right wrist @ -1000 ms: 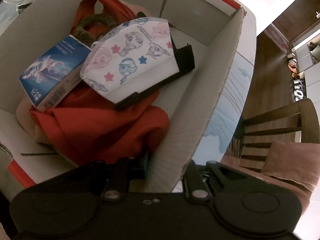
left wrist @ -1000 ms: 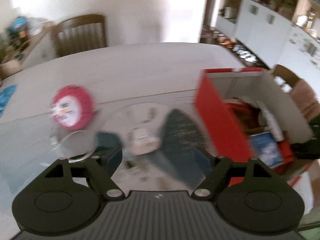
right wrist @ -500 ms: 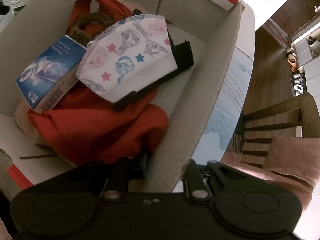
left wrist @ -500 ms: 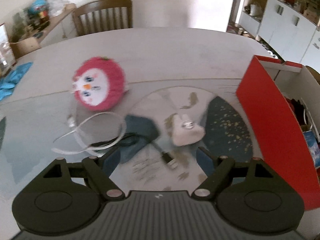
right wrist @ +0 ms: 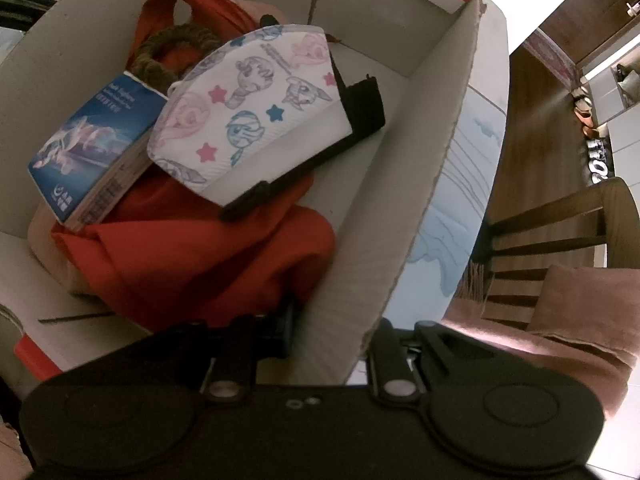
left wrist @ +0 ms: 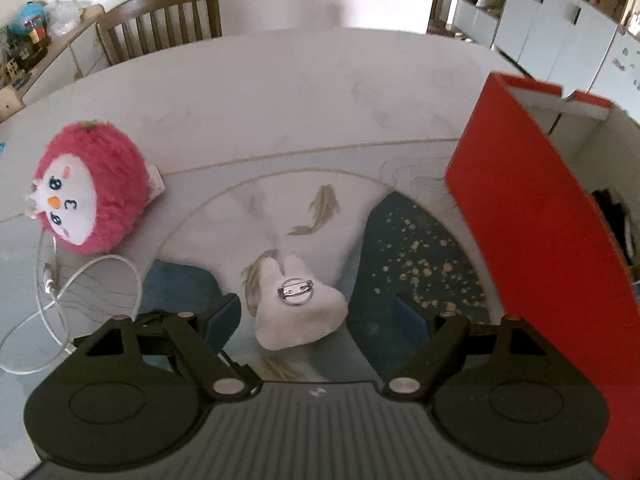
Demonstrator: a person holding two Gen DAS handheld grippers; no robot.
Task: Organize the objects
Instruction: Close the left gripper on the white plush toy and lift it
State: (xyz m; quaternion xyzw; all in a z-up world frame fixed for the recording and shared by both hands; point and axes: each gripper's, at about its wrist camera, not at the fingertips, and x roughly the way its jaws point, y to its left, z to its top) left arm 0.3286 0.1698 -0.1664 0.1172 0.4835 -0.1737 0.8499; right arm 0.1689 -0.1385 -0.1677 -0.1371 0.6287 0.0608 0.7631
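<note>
In the left wrist view my left gripper (left wrist: 316, 312) is open, low over the table, with a small white plush brooch (left wrist: 298, 312) lying pin side up between its fingers. A pink fluffy plush toy (left wrist: 90, 190) lies to the left with a white cable (left wrist: 60, 300) below it. The red cardboard box (left wrist: 540, 224) stands at the right. In the right wrist view my right gripper (right wrist: 332, 332) is shut on the box wall (right wrist: 424, 200). Inside lie a red cloth (right wrist: 192, 252), a blue book (right wrist: 92, 140), a cartoon-print mask (right wrist: 256, 112) and a black item (right wrist: 360, 116).
A wooden chair (left wrist: 160, 20) stands behind the table, white cabinets (left wrist: 560, 20) at the back right. In the right wrist view another chair (right wrist: 560, 236) with a pink cushion (right wrist: 560, 320) stands beside the table's edge.
The left gripper has swung left from the box and moved down and forward, so the white brooch now lies between its fingers. The right gripper keeps its hold on the box wall.
</note>
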